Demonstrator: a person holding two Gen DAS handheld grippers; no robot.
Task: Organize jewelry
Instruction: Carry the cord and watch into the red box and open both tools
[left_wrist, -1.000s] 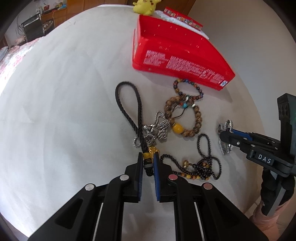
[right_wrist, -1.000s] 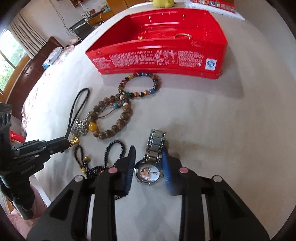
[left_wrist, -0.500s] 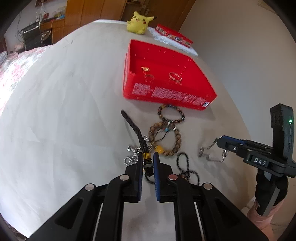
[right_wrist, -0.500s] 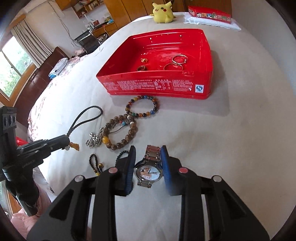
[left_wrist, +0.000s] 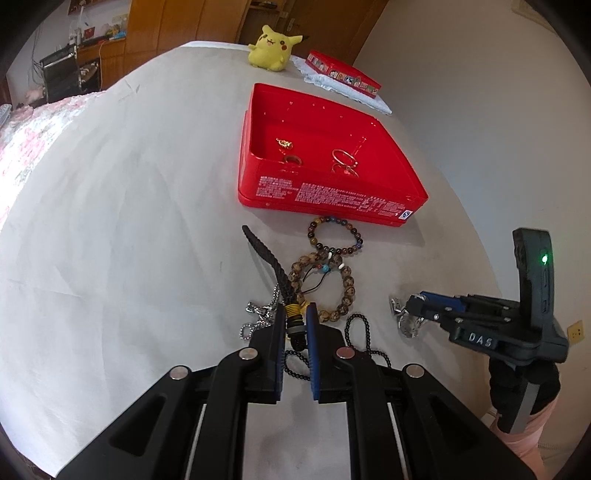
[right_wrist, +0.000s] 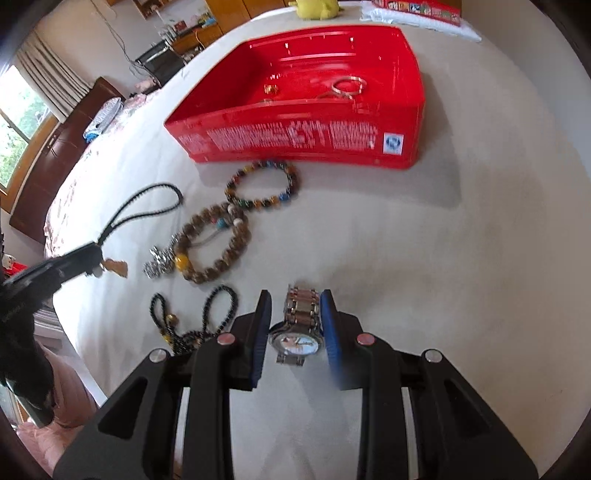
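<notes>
The left gripper (left_wrist: 295, 325) pinched the black cord (left_wrist: 271, 267) between its fingers, while the right gripper (right_wrist: 294, 319) clasped the watch (right_wrist: 297, 338) between its own

"DAS" is read in white letters on the black right gripper (left_wrist: 400, 314); white print on the glossy red plastic box (left_wrist: 332, 195) seems illegible.

Silver watch (right_wrist: 297, 332) and black cord (left_wrist: 275, 273) lifted near red tray (left_wrist: 384, 206).
</notes>
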